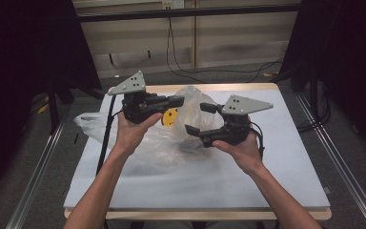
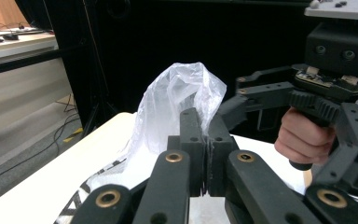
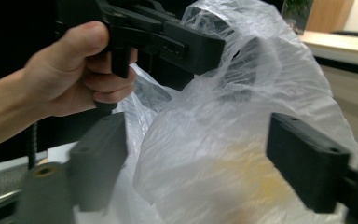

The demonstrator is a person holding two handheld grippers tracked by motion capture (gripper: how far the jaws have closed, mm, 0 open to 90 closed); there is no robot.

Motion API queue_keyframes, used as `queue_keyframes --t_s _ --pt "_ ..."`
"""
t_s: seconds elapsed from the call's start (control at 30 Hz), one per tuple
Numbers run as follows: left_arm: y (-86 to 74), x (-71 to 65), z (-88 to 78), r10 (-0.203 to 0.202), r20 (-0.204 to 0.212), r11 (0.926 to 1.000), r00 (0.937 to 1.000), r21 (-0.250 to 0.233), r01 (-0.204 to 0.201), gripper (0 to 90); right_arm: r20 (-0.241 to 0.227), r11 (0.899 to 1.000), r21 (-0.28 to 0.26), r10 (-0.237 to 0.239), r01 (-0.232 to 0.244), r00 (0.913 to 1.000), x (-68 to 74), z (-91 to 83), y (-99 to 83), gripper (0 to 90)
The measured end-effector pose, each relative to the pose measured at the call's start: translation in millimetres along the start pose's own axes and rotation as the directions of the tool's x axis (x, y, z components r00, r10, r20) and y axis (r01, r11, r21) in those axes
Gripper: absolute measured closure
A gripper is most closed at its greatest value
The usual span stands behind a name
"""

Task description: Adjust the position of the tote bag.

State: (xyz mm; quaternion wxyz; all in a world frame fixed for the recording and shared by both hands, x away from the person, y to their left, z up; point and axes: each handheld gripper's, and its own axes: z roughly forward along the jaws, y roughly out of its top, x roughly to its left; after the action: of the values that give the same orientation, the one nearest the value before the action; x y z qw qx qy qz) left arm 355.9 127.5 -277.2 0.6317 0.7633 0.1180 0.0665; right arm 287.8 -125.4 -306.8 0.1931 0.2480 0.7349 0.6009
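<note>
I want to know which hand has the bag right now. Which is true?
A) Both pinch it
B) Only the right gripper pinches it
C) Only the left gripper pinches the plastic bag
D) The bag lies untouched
C: the left gripper is shut on the plastic bag, while the right gripper is open around it.

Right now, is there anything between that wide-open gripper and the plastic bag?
Nothing visible. The right gripper has its jaws spread wide, facing the clear plastic bag directly, with only air between. The left gripper is shut on the bag's upper edge, off to the side.
</note>
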Motion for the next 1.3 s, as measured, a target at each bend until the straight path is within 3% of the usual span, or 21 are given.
queue_keyframes --t_s 0.23,0.3,0.37,0.4,0.5,0.53,0.57,0.63,0.7,1.03,1.1,1.3 --pt "9.6 -10.0 11.6 0.019 0.041 0.9997 0.999 -0.013 -0.019 88.8 0.02 0.999 0.031 -0.02 0.019 0.9996 -3.2 15.4 4.5 18.7" --pt "11.2 -12.1 13.6 0.017 0.062 0.9997 0.9979 -0.02 -0.015 88.8 0.027 0.999 0.039 -0.034 0.033 0.9991 -4.4 17.7 2.7 30.4" --pt "10.9 -13.0 14.8 0.014 0.067 0.9997 0.9976 -0.019 -0.013 88.6 0.017 0.999 0.042 -0.015 0.015 0.9997 -8.6 19.3 0.2 51.4" --pt "10.3 -13.1 15.5 0.015 0.068 0.9997 0.9976 -0.023 -0.013 88.6 0.017 0.999 0.042 -0.015 0.015 0.9997 -8.6 19.3 0.2 51.4" --pt "7.7 -11.5 13.6 0.011 0.061 0.9997 0.9981 -0.022 -0.01 87.0 0.007 1.0 0.029 0.001 -0.002 1.0 -14.5 18.4 -2.1 76.0" --pt "6.5 -11.0 12.3 0.008 0.054 0.9996 0.9985 -0.027 -0.006 83.9 0.003 1.0 0.023 0.007 -0.007 1.0 -16.1 17.6 -2.9 79.5" --pt "5.6 -10.1 10.6 0.005 0.047 0.9996 0.9989 -0.029 -0.003 83.9 0.003 1.0 0.023 0.007 -0.007 1.0 -16.1 17.6 -2.9 79.5" --pt "3.6 -8.8 6.7 -0.003 0.024 0.9996 0.9997 -0.028 0.004 74.4 -0.001 1.0 0.01 0.022 -0.022 0.9998 -20.1 14.2 -4.7 84.5" --pt "0.3 -8.1 0.7 -0.008 0.0 0.9996 1.0 -0.028 0.008 72.9 -0.003 1.0 0.006 0.024 -0.024 0.9997 -21.1 12.8 -5.0 85.3" --pt "-30.2 -10.1 -32.5 -0.033 -0.052 0.9988 0.9981 -0.037 0.031 54.4 -0.021 1.0 -0.01 0.023 -0.023 0.9995 -26.9 2.8 -10.1 86.4" --pt "-37.0 -13.6 -37.2 -0.013 -0.063 0.9997 0.9979 -0.021 0.012 54.0 -0.02 0.999 -0.02 0.031 -0.032 0.9993 -28.9 -1.3 -11.4 86.5" --pt "-51.7 -19.1 -51.9 -0.009 -0.082 0.9996 0.9966 -0.026 0.007 55.0 -0.011 0.997 -0.057 0.051 -0.052 0.9986 -35.7 -14.7 -16.0 86.6"
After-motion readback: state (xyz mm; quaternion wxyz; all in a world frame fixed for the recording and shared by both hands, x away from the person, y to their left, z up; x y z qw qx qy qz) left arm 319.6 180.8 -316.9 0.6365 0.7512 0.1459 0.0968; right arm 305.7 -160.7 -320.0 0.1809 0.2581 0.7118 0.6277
